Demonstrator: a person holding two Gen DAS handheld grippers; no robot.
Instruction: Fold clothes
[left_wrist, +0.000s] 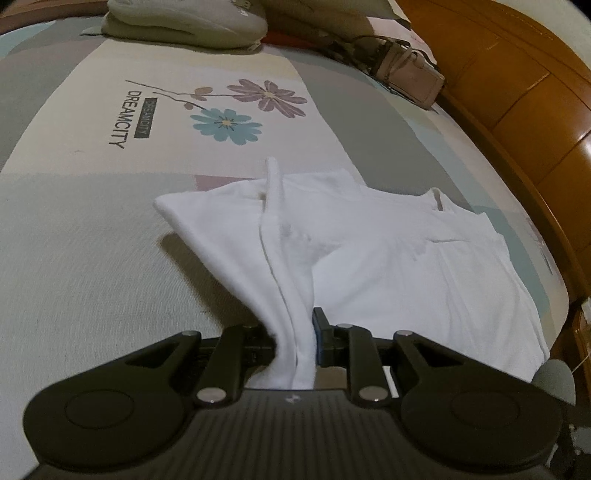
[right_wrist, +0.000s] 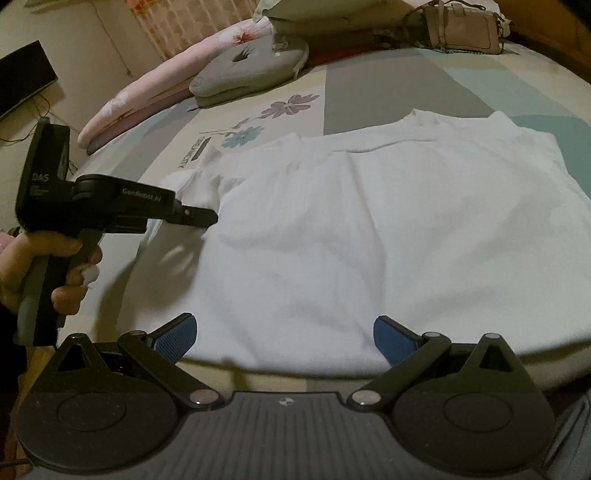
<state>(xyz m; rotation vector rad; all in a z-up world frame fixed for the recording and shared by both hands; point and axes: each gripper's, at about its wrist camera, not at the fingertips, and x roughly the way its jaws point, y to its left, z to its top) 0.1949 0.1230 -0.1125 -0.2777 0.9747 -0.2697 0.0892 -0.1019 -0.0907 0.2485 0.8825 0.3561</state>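
**Soft white shirt, pinched at 1 side, free at the hem**

The white, thin cotton T-shirt (right_wrist: 369, 229) lies spread flat on the printed bedsheet (left_wrist: 74, 258), its body straight ahead of the right claw (right_wrist: 286, 338) and its near hem just in front of that claw's 2 blue pads (right_wrist: 393, 339). The left side of the shirt is gathered into a bunch and rises off the sheet into the left claw (left_wrist: 295, 339), which is narrow and clamped on that bunched white fabric. The right claw stands wide and holds nothing; its pads sit apart, above the hem.

The cloth looks light, limp and not fragile. It should drape and sag from any 1 point of grip, so a fold made from 1 corner will likely skew. It does not look slippery, yet a thin single layer could slide out of a shallow pinch. The sounder hold, I judge, is on an edge: the hem or a side seam, taken deep enough that the pads bite a doubled layer. For the free claw, the near hem on the right side is the closest such edge.

Beyond the shirt, ahead of both claws, lie a grey cushion (right_wrist: 255, 66), a pink quilt (right_wrist: 147, 96) and a beige handbag (right_wrist: 461, 29). The wooden headboard (left_wrist: 517, 92) runs to the right of the left claw.
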